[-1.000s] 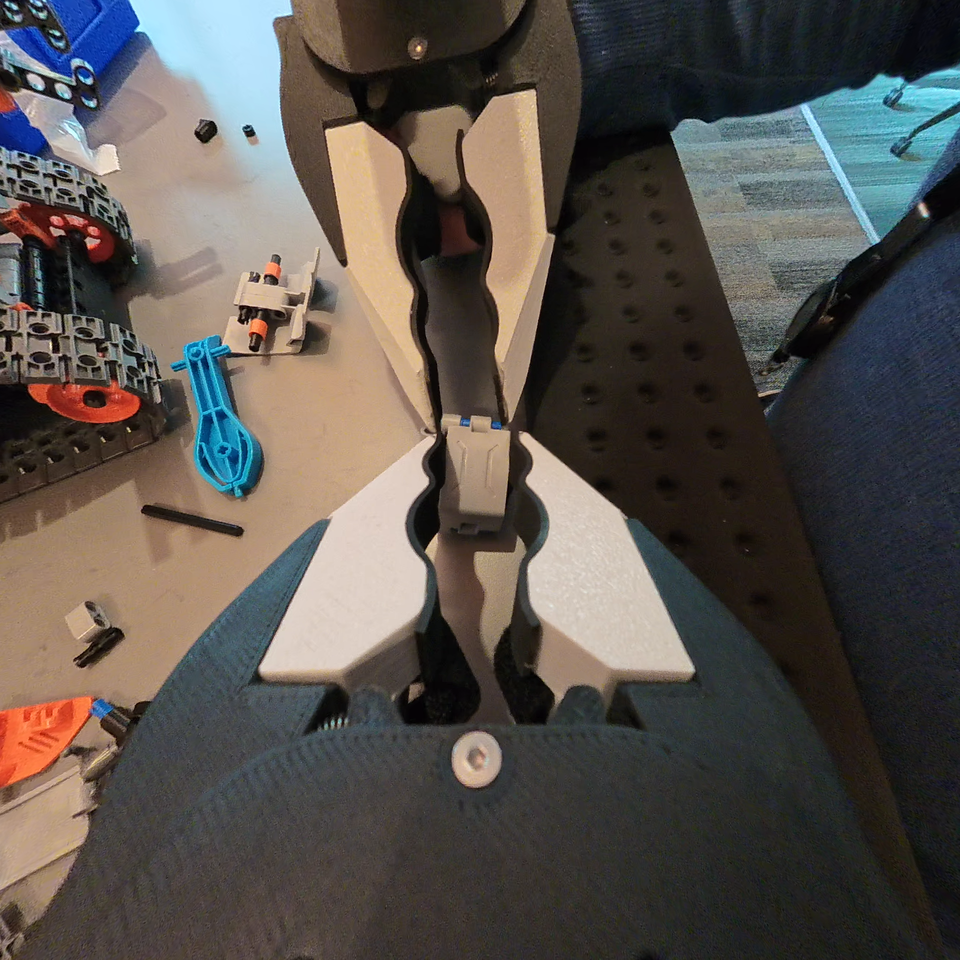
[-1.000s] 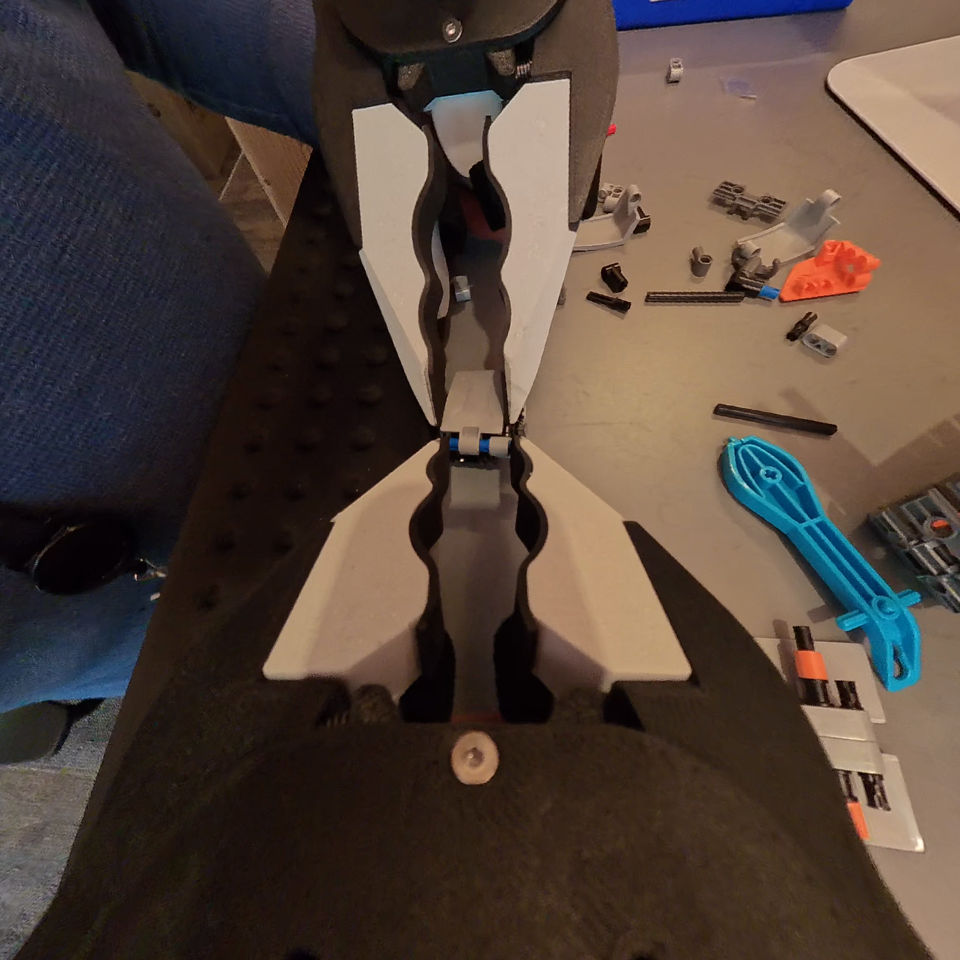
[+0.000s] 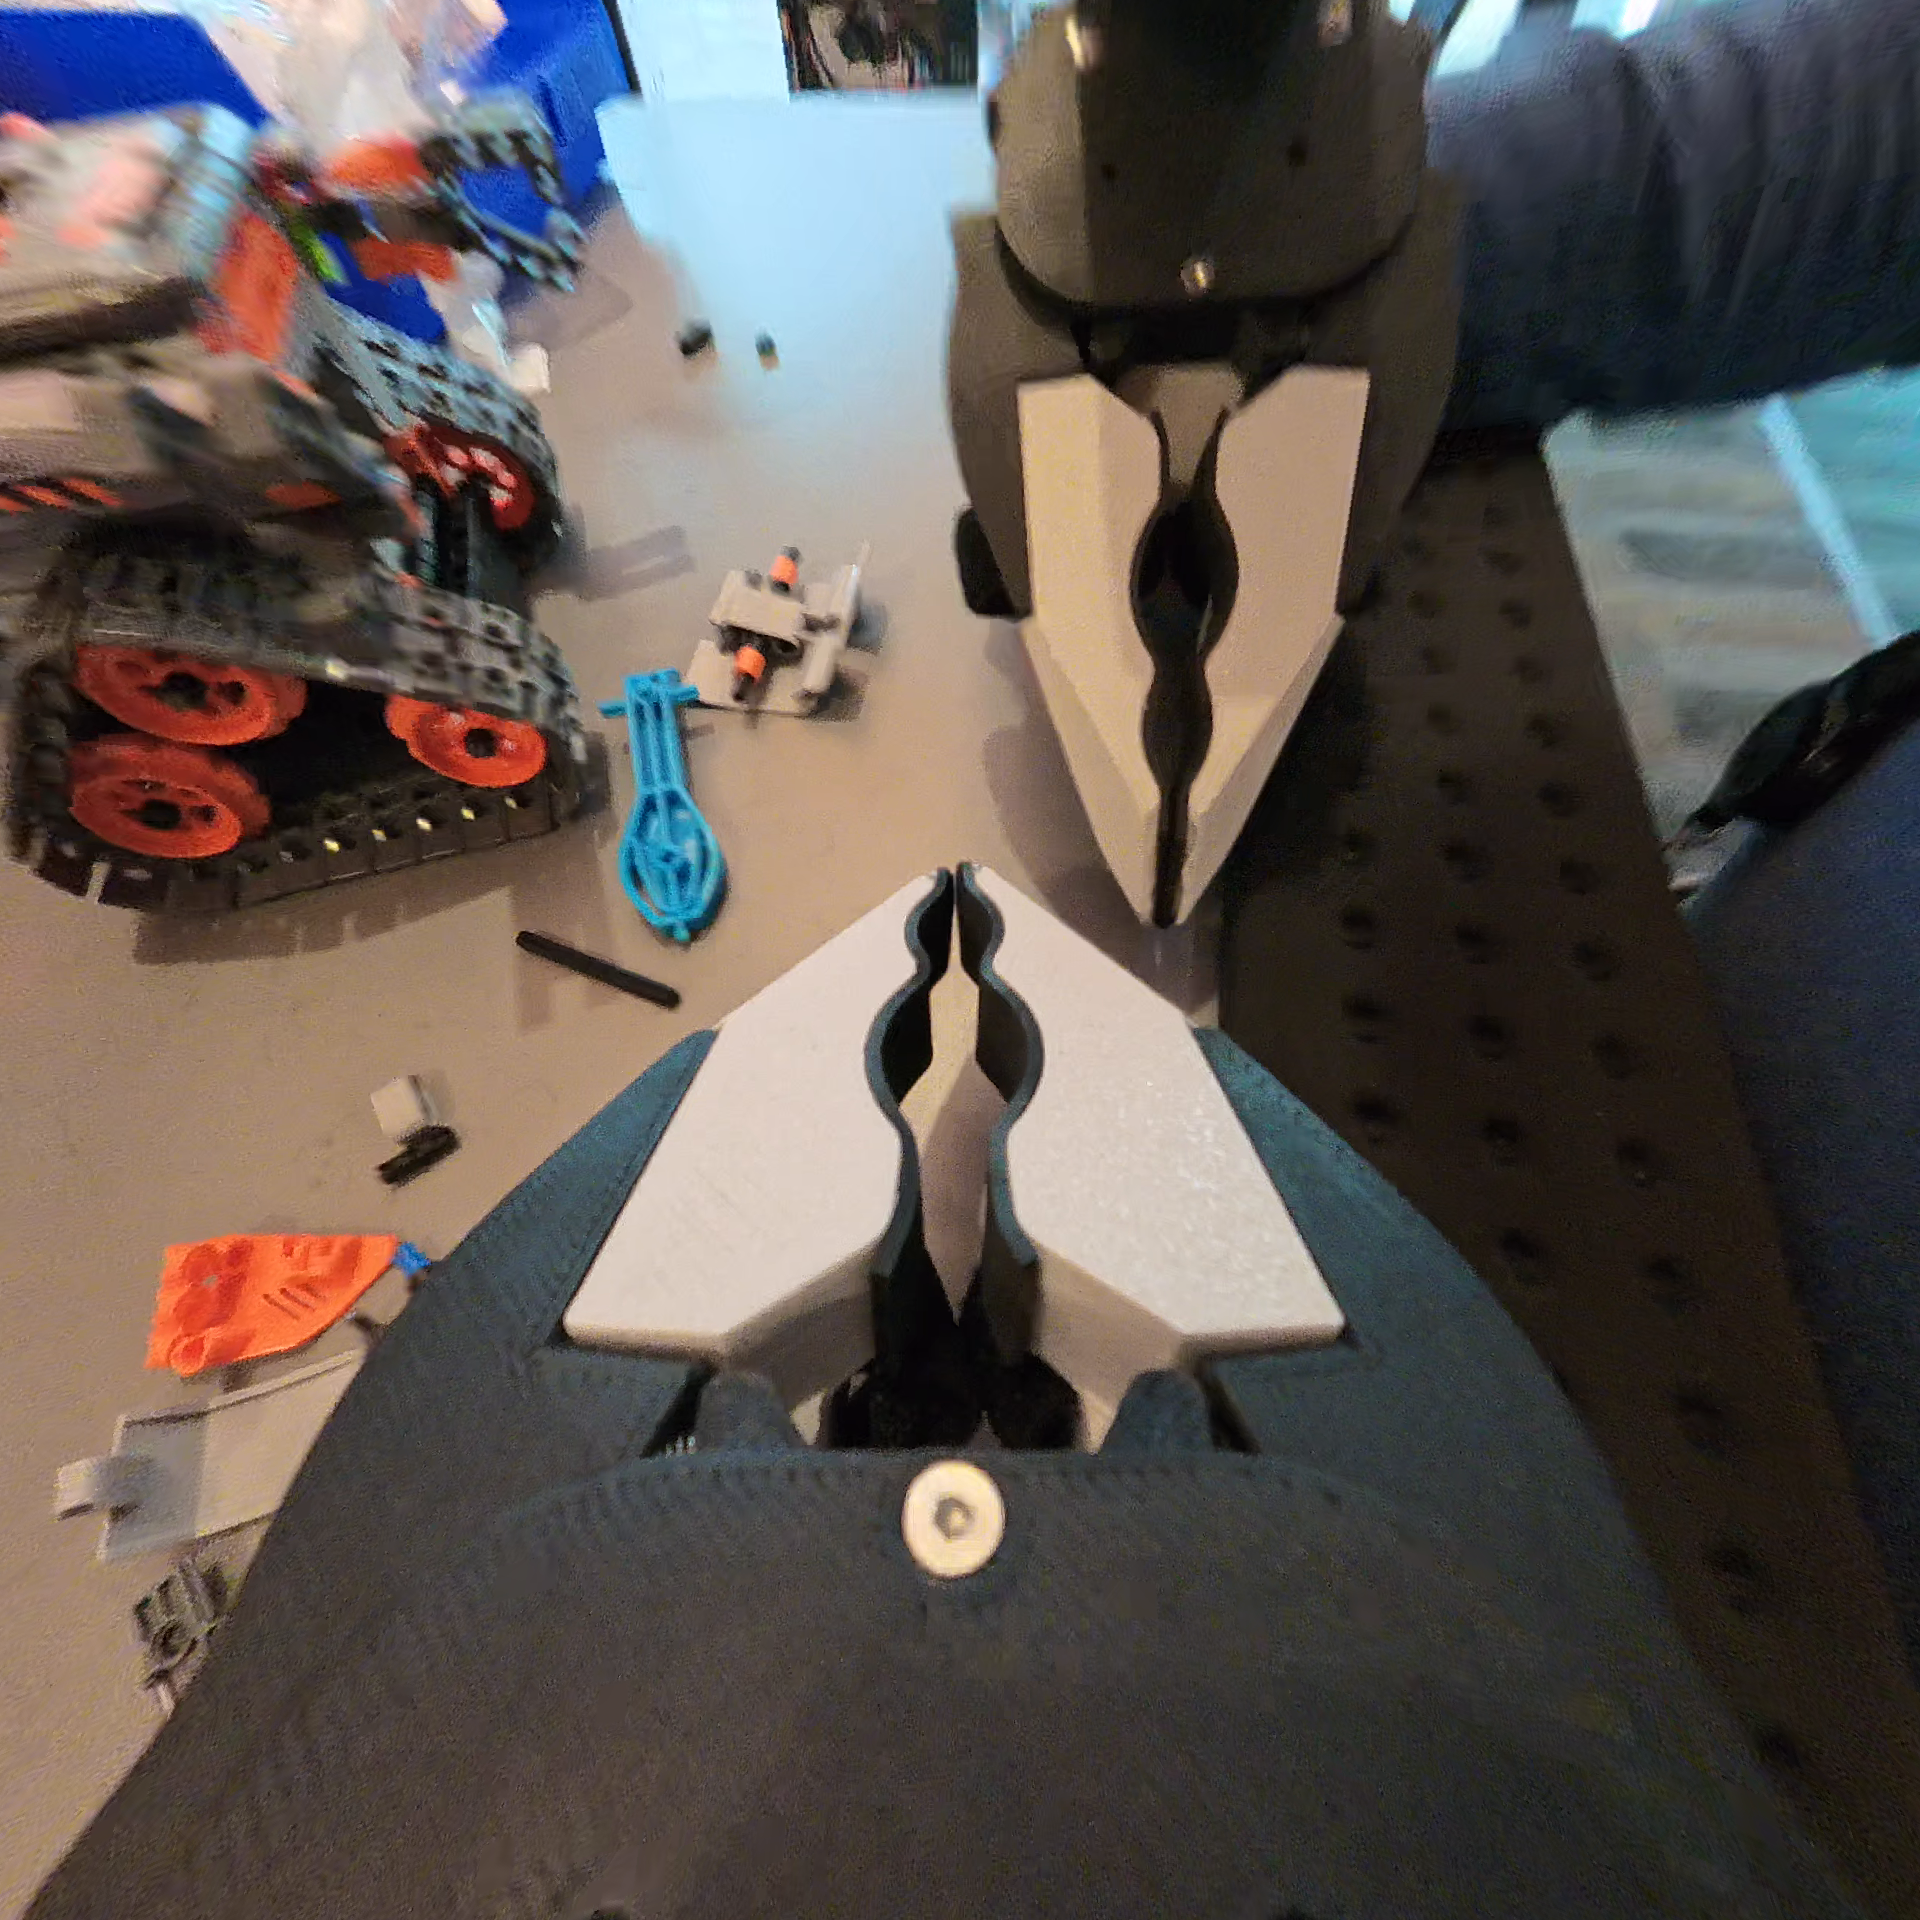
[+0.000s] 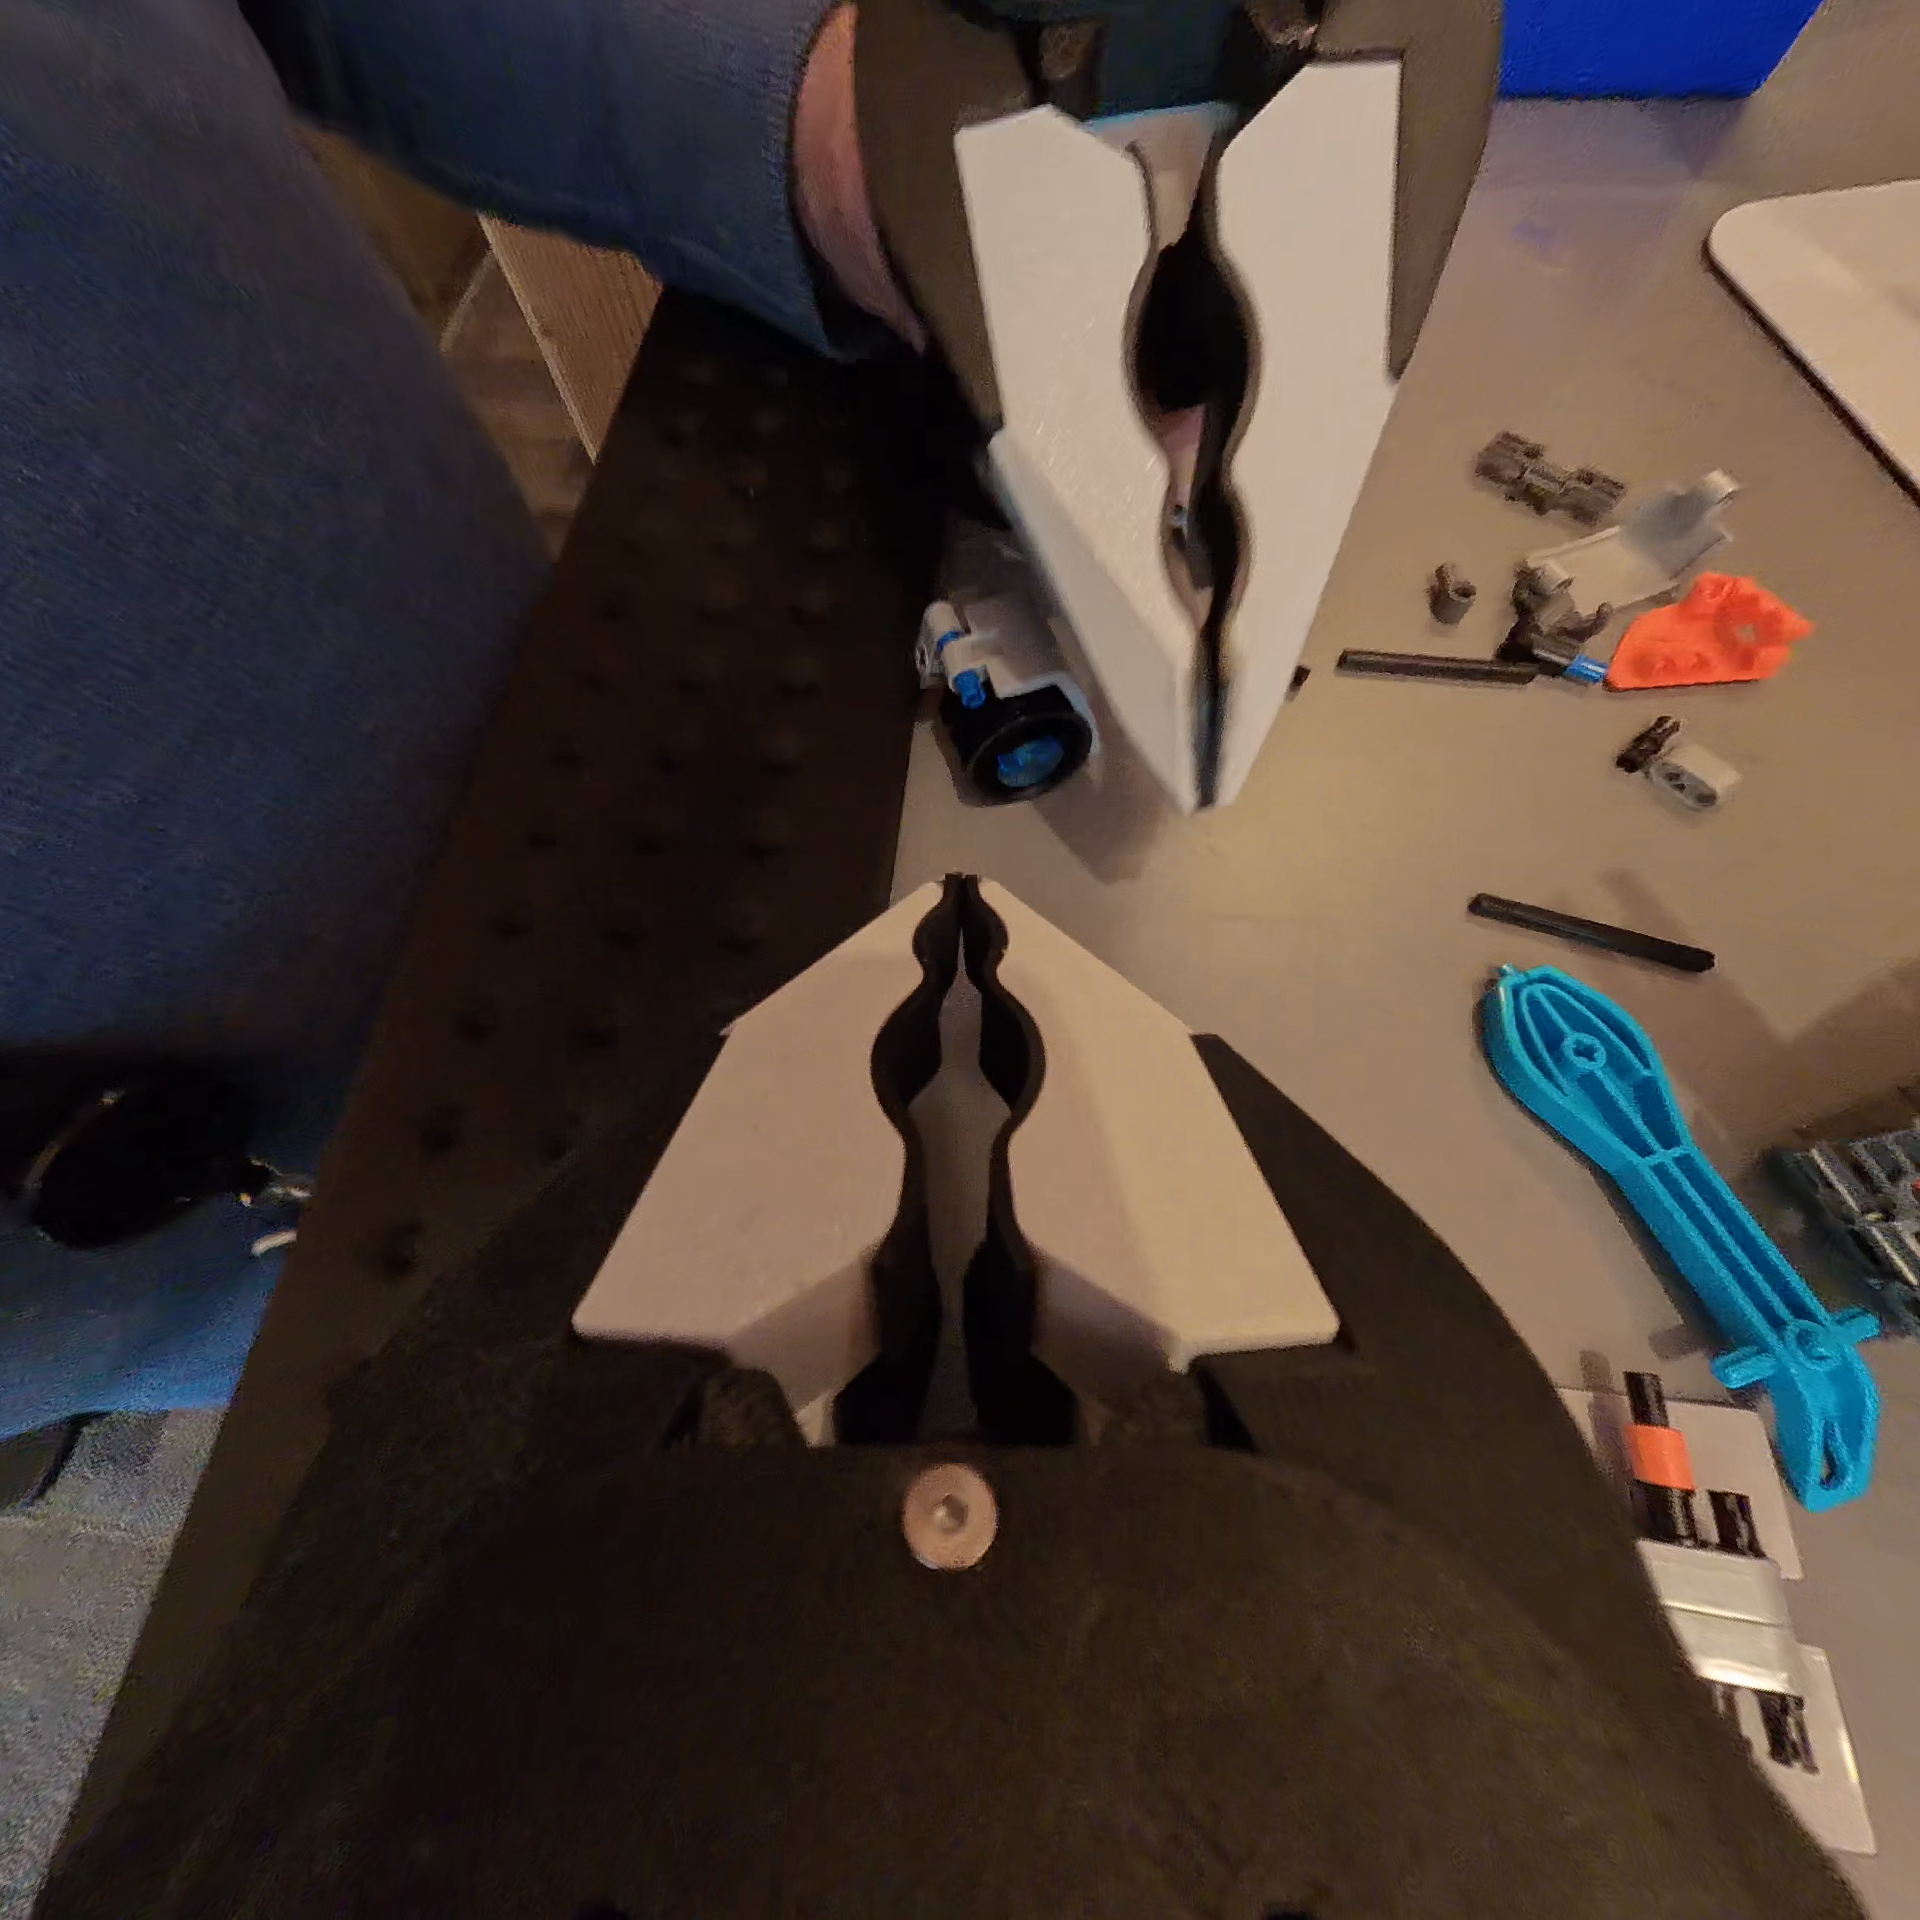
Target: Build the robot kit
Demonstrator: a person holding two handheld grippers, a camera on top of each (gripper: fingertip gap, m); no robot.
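The left tool (image 3: 956, 873) and right tool (image 4: 961, 883) face each other tip to tip, both pinched together and empty, above the table (image 3: 312, 1039), where a small grey wheeled assembly (image 4: 1003, 707) lies at the right tool's twelve o'clock and a blue lever (image 3: 665, 800) at the left tool's ten.

Two wide-angle cameras, one mounted behind each pair of tongs, look forward and steeply down along the fingers at a grey desk (image 3: 852, 436). The left tongs (image 3: 956, 871) fill the lower half of their own view; the right tongs (image 4: 961, 881) do likewise. The views face each other at close range, each catching the opposite tongs tip-on. Both share the blue spanner-like tool (image 3: 665, 800) (image 4: 1683, 1226), a thin black rod (image 3: 597, 968) (image 4: 1590, 933) and the desk's perforated black edge strip (image 3: 1507, 1039).
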